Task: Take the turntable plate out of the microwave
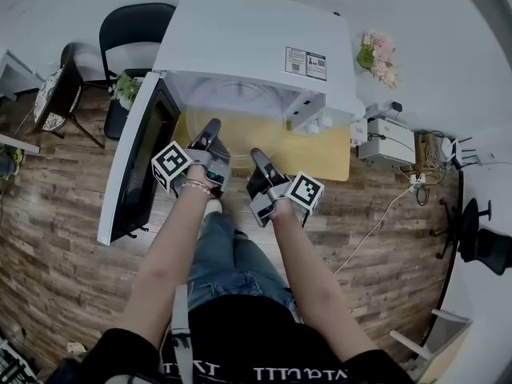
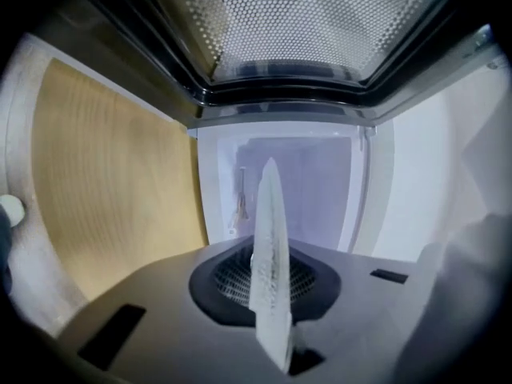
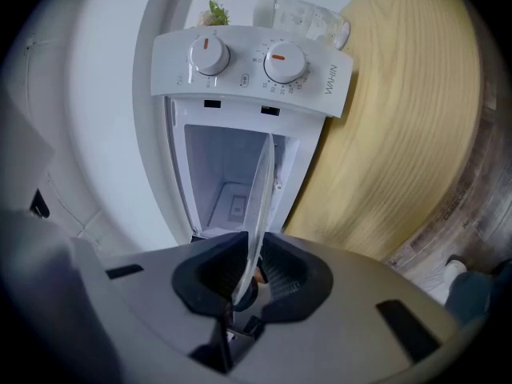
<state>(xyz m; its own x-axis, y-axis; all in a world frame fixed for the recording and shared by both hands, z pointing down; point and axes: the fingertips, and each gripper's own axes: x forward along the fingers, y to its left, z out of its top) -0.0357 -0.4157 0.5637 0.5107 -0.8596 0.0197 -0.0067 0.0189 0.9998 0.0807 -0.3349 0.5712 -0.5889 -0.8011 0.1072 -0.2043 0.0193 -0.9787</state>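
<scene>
The white microwave [image 1: 248,38] stands on a pale wooden table [image 1: 328,154] with its door [image 1: 136,166] swung open to the left. The clear glass turntable plate [image 1: 240,138] lies level, partly outside the cavity. My left gripper [image 1: 210,134] is shut on its near left rim and my right gripper [image 1: 258,160] on its near right rim. In the left gripper view the plate [image 2: 270,238] shows edge-on, clamped in the left gripper [image 2: 272,294], with the cavity [image 2: 296,182] behind. In the right gripper view the plate [image 3: 258,206] runs between the pads of the right gripper [image 3: 244,282], under the control panel [image 3: 248,66].
The door's mesh window [image 2: 304,22] hangs close by my left gripper. A black chair [image 1: 132,34] and a potted plant [image 1: 126,86] stand behind the door. Pink flowers [image 1: 378,54] and a white box with cables [image 1: 388,138] are right of the table. The floor is wood.
</scene>
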